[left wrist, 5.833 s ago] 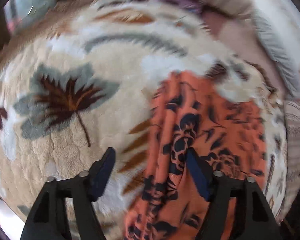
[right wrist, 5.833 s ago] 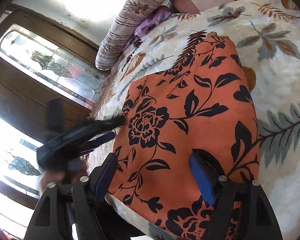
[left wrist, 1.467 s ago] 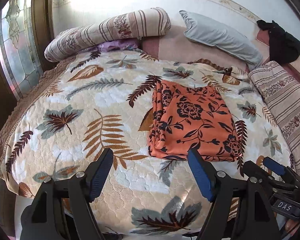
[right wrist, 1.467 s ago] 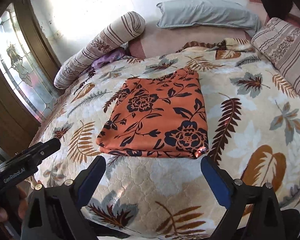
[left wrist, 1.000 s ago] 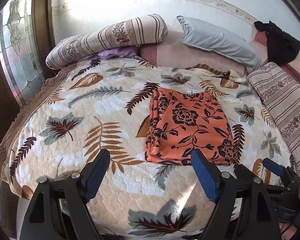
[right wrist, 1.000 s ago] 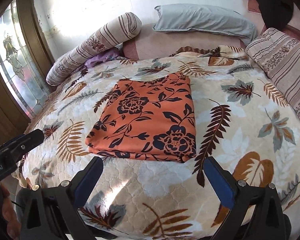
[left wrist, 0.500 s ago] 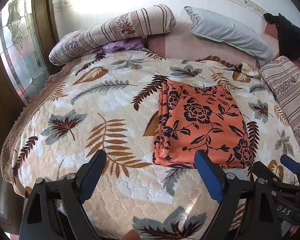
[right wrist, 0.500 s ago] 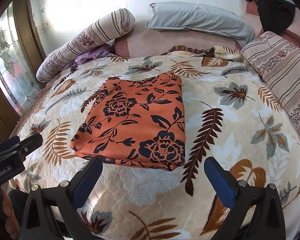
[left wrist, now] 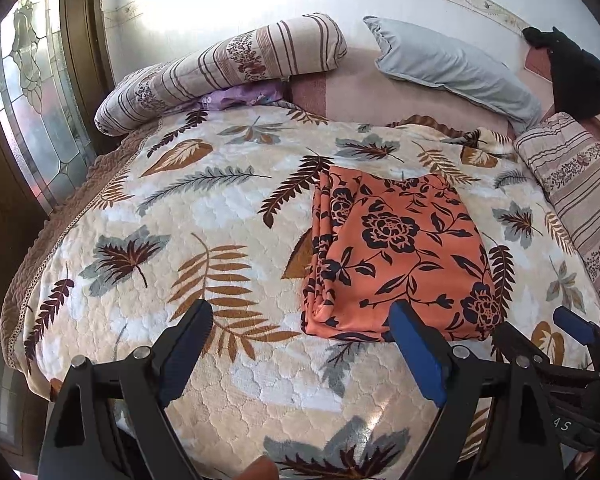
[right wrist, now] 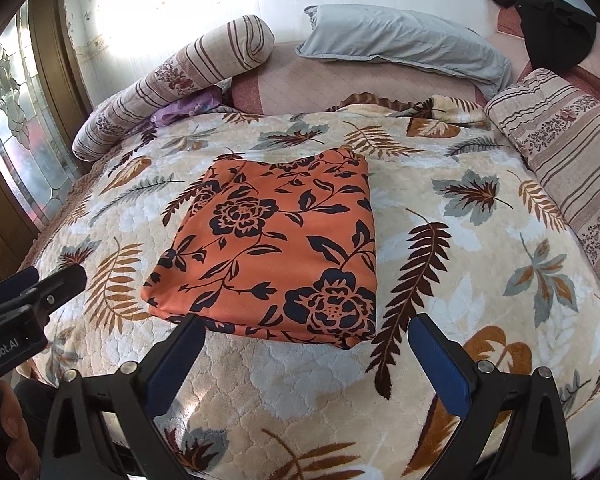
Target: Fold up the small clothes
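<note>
An orange garment with dark blue flowers (left wrist: 396, 256) lies folded into a neat rectangle in the middle of the bed; it also shows in the right wrist view (right wrist: 276, 248). My left gripper (left wrist: 300, 332) is open and empty, held back above the bed's near edge, to the near left of the garment. My right gripper (right wrist: 306, 344) is open and empty, just short of the garment's near edge. Each gripper shows at the edge of the other's view: the right one (left wrist: 572, 324) and the left one (right wrist: 32, 284).
The bed has a cream quilt with leaf print (left wrist: 204, 216). A striped bolster (left wrist: 228, 68), a grey pillow (left wrist: 452, 68), a striped cushion (left wrist: 580, 184) and a black cloth (left wrist: 576, 76) line the far side. A stained-glass door (left wrist: 32, 100) stands at left.
Both grippers have let go of the garment and drawn back from it. It lies folded and still. Over the last second the views shift only slightly.
</note>
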The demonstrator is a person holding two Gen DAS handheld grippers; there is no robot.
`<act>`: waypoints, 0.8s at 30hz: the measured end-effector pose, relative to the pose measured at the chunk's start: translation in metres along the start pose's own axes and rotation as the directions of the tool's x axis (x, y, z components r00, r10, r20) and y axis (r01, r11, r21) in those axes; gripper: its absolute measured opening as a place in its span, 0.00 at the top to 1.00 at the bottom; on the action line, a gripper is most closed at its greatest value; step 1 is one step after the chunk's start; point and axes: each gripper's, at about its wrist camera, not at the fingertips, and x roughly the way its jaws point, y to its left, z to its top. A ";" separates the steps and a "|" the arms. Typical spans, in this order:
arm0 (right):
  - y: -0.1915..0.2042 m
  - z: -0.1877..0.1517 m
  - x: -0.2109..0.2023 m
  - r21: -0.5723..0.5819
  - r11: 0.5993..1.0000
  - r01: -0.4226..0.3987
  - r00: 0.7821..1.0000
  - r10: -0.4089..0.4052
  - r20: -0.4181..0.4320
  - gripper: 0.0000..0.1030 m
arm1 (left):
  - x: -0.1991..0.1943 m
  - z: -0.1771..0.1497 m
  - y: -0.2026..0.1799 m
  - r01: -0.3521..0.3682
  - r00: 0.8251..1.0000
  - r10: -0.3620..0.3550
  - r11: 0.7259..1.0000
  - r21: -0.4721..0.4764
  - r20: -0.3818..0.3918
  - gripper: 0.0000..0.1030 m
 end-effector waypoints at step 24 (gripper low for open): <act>-0.005 0.006 0.005 -0.011 1.000 0.021 1.000 -0.021 -0.013 0.01 | 0.006 0.010 -0.008 0.023 1.000 -0.023 1.000 0.014 -0.015 0.07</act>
